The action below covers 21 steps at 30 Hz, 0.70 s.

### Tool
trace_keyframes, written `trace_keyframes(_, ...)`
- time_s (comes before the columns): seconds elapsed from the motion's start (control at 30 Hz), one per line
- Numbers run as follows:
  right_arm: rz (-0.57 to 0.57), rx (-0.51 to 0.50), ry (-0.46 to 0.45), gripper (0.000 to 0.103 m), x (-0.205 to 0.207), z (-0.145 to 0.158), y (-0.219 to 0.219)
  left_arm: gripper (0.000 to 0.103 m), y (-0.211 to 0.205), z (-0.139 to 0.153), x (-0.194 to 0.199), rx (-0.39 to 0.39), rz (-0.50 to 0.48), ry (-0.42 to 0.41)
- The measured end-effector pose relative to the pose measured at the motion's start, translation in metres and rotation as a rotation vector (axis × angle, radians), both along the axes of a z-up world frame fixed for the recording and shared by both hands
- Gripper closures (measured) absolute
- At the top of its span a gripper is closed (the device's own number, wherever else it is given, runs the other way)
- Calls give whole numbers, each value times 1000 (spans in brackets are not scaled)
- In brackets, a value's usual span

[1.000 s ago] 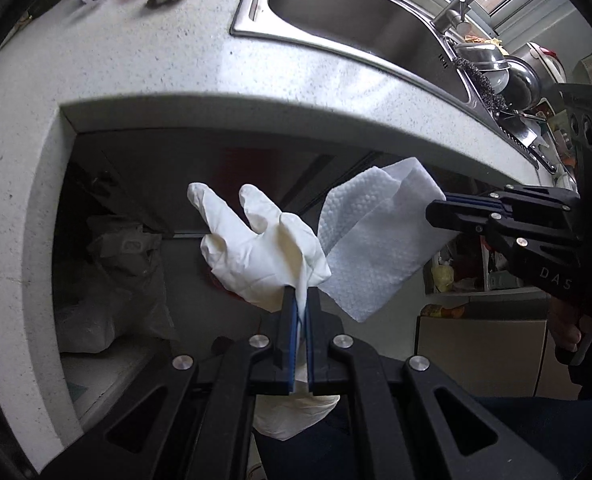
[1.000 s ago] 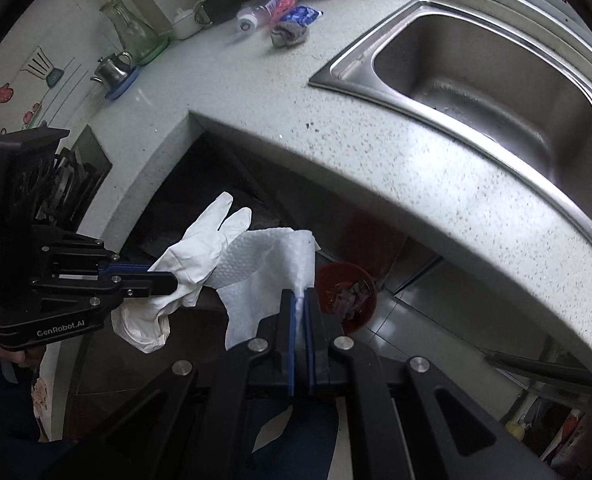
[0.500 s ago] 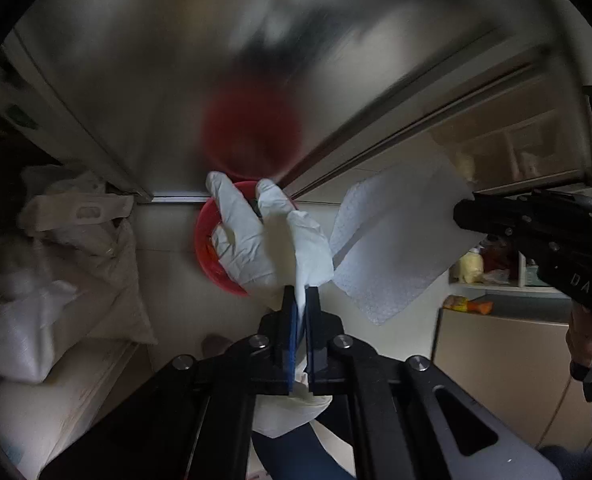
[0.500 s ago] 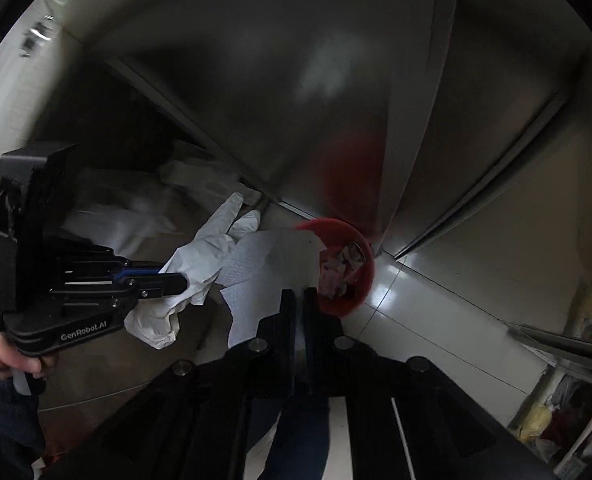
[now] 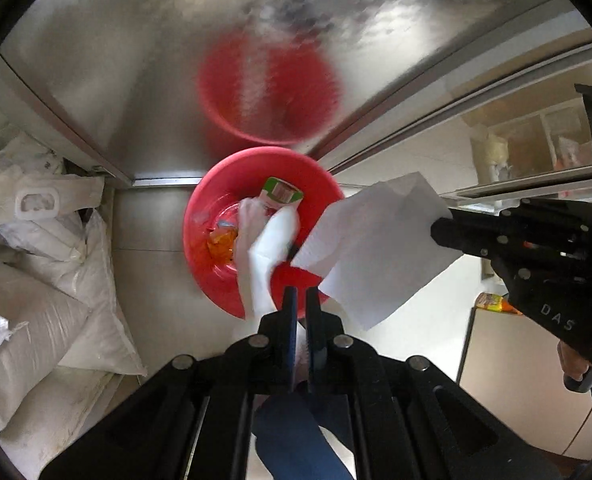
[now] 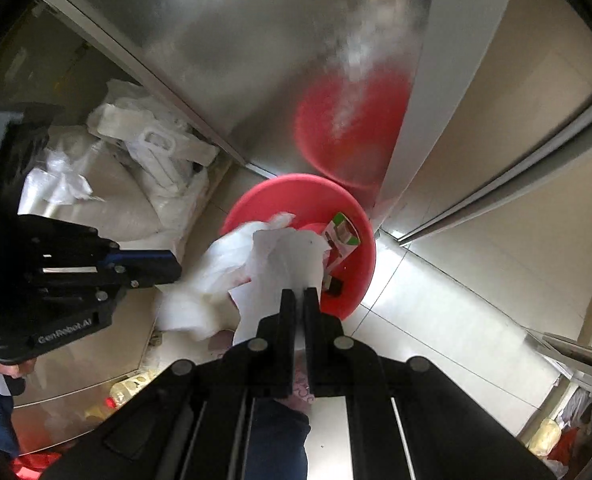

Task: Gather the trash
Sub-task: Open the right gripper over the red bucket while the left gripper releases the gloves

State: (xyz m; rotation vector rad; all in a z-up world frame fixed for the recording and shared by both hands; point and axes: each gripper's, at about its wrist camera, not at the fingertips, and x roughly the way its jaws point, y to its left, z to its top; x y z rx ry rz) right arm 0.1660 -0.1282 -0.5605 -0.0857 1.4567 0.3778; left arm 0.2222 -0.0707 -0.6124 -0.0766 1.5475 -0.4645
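Note:
A red trash bin (image 5: 200, 216) stands on the floor below both grippers, with a green-and-white carton (image 5: 282, 192) and orange scraps inside. It also shows in the right wrist view (image 6: 359, 240). My left gripper (image 5: 300, 296) has its jaws slightly parted; the white glove (image 5: 264, 248) hangs blurred just ahead of the tips, over the bin. My right gripper (image 6: 299, 296) is shut on a white paper towel (image 6: 288, 264), held above the bin's near rim. The towel (image 5: 379, 248) and right gripper (image 5: 443, 234) show at the right of the left wrist view.
White sacks and plastic bags (image 5: 44, 248) lie on the floor left of the bin. A steel cabinet front (image 5: 176, 60) rises behind it and reflects the bin. Tiled floor (image 6: 435, 312) lies to the right.
Both grippers have dropped from counter height to just over the red bin. The left jaws have parted and the glove is slipping down toward the bin. The right still holds the towel.

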Motion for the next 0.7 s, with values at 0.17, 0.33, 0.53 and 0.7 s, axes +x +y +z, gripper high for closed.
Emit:
trace_keyframes(0.17,-14,14,19,99,-1,-18,-6,100,3,-30,2,14,-1,11)
trace_keyframes(0.33,-21,5,18,94,-2,-23,-12,92,5,-38,-2,34,1,24)
trace_keyframes(0.53,-32,0,-23,51,-5,-17,-16,31,13,-42,-3,58,12,46)
trace_keyframes(0.7,-48,-4,-28,41,-8,-6,-18,26,16,-28,-5,77,2,27)
